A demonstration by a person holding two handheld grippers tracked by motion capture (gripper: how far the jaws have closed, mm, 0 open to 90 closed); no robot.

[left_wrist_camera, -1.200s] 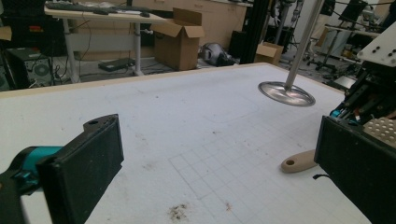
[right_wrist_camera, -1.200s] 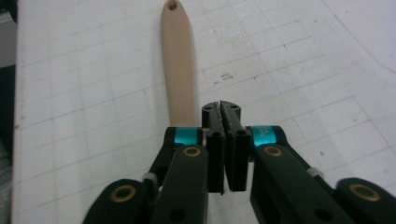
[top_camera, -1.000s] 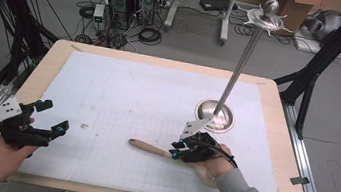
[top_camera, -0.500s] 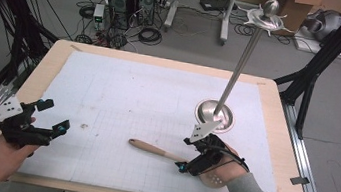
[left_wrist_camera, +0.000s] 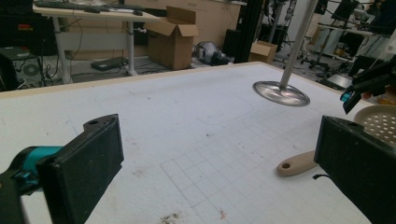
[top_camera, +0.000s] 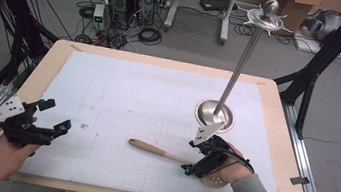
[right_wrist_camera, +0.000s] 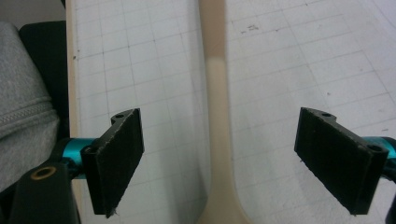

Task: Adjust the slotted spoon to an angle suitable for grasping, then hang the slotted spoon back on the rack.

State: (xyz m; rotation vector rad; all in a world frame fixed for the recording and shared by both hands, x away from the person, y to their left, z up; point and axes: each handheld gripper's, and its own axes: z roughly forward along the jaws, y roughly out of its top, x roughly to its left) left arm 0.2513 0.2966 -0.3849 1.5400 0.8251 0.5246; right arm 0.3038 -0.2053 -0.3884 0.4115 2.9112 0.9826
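Pale wood, the slotted spoon (top_camera: 160, 151) lies flat on the white gridded mat (top_camera: 148, 98) near the table's (top_camera: 57, 60) front edge, handle toward the middle and perforated head under the right gripper (top_camera: 194, 166), whose jaws have just been opening and now stand wide on either side of the handle (right_wrist_camera: 218, 116), touching nothing. The left gripper (top_camera: 57, 118) hovers near the front left corner, jaws wide apart and empty, well apart from the spoon. A steel stand (top_camera: 214, 115) rises just behind the right hand (top_camera: 229, 167), while open mat stretches between the grippers and toward the far edge.
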